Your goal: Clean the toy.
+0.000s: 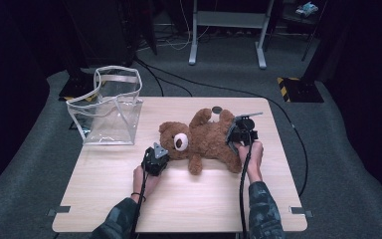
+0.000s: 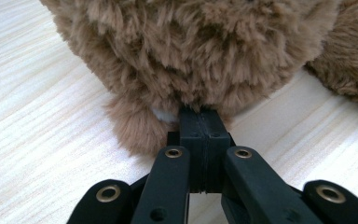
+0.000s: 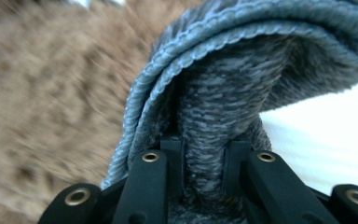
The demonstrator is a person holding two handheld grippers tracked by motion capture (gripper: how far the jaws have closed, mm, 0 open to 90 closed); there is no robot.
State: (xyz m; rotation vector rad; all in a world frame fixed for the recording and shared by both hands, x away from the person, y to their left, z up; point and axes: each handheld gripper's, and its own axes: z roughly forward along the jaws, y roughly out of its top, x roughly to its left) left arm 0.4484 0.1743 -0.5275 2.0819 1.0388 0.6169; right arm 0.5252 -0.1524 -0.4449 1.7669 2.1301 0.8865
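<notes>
Two grippers held a brown teddy bear (image 1: pixel 204 141) lying across the table (image 1: pixel 179 199): the left gripper (image 2: pixel 200 122) pinched fur at its head, the right gripper (image 3: pixel 204 149) clamped grey cloth (image 3: pixel 223 84) at its legs.

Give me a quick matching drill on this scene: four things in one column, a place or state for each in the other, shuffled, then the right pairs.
Things:
1. teddy bear
2. clear bag
3. left tool
4. right tool

Places or states:
A. clamped on a fold of grey ribbed fabric
B. upright at the far left corner of the table
C. lying on its back mid-table
D. jaws pressed together at the bear's head fur

Pairs: 1-C, 2-B, 3-D, 4-A
</notes>
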